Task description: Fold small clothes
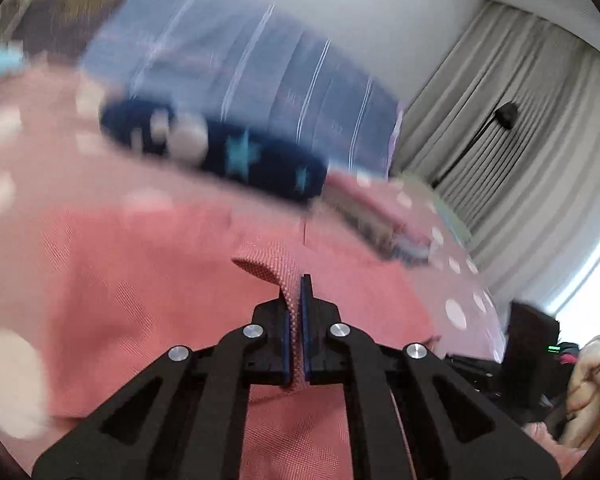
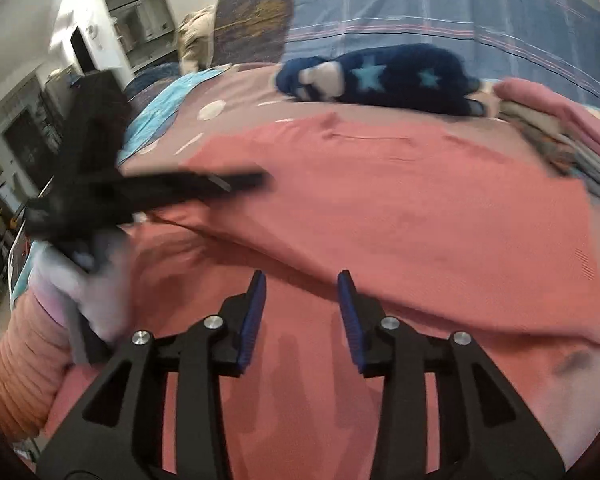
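A salmon-pink garment (image 2: pixel 400 200) lies spread on a pink bedcover with white dots (image 1: pixel 4 124). My left gripper (image 1: pixel 299 292) is shut on a fold of the garment's edge (image 1: pixel 268 264), which sticks up between the blue pads. In the right wrist view the left gripper (image 2: pixel 252 180) is blurred and reaches over the garment from the left. My right gripper (image 2: pixel 302 284) is open and empty, just above the garment's near part.
A dark blue item with light blue stars (image 2: pixel 384 78) lies at the far side of the bed. Folded clothes are stacked (image 2: pixel 556 136) at the right. A blue striped sheet (image 2: pixel 440 4) lies behind. Grey curtains (image 1: pixel 512 140) hang at the right.
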`<state>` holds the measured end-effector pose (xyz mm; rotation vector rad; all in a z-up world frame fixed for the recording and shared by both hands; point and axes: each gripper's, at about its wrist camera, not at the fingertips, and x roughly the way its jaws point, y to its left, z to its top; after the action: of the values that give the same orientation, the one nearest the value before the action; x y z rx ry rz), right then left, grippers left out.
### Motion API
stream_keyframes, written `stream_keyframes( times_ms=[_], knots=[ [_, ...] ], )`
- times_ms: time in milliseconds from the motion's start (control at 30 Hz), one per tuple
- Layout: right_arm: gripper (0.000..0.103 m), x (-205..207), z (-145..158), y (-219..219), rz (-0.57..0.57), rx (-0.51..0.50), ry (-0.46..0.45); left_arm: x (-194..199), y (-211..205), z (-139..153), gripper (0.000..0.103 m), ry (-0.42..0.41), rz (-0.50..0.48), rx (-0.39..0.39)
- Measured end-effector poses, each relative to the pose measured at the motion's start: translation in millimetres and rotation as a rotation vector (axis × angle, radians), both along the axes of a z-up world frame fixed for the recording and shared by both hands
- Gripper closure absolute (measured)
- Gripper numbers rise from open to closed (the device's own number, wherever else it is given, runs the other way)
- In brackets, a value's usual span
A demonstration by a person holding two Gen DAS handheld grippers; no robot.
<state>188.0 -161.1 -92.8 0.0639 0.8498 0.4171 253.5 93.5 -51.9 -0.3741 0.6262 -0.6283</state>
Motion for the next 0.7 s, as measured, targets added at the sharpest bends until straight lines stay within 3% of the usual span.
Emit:
stream_keyframes(
  times_ms=[167, 267, 400, 533, 600, 633, 667, 700],
  knots=[
    [0.063, -1.8, -23.1, -71.4, -0.217, 0.081, 0.061, -5.2, 34.5, 10.3, 0.099, -0.062, 0.085, 0.033],
    [0.069, -1.0, -28.4, -80.4, -0.239, 0.116, 0.069, 2.2, 49.3, -3.1, 0.099, -0.017, 0.125, 0.048],
    [0.067, -3.9, -27.5, -71.5, -0.228, 0.05, 0.039, 8.4, 61.4, -10.6, 0.099, 0.015, 0.146, 0.035],
    [0.068, -3.7, -26.5, -71.5, -0.255, 0.05, 0.032, 5.9, 56.9, -10.7, 0.099, 0.019, 0.125, 0.03],
    [0.068, -1.2, -24.3, -65.4, -0.262, 0.019, 0.027, 5.7, 50.8, -13.0, 0.099, 0.027, 0.121, 0.055],
    [0.063, 1.7, -23.3, -59.0, -0.272, -0.031, 0.028, 6.0, 48.1, -15.5, 0.099, 0.036, 0.124, 0.077],
    [0.058, 4.3, -22.7, -53.9, -0.285, -0.073, 0.027, 7.0, 45.3, -18.7, 0.099, 0.048, 0.137, 0.115],
    [0.058, 8.7, -22.7, -48.1, -0.311, -0.123, 0.028, 8.1, 40.3, -23.2, 0.099, 0.057, 0.177, 0.209]
  ],
)
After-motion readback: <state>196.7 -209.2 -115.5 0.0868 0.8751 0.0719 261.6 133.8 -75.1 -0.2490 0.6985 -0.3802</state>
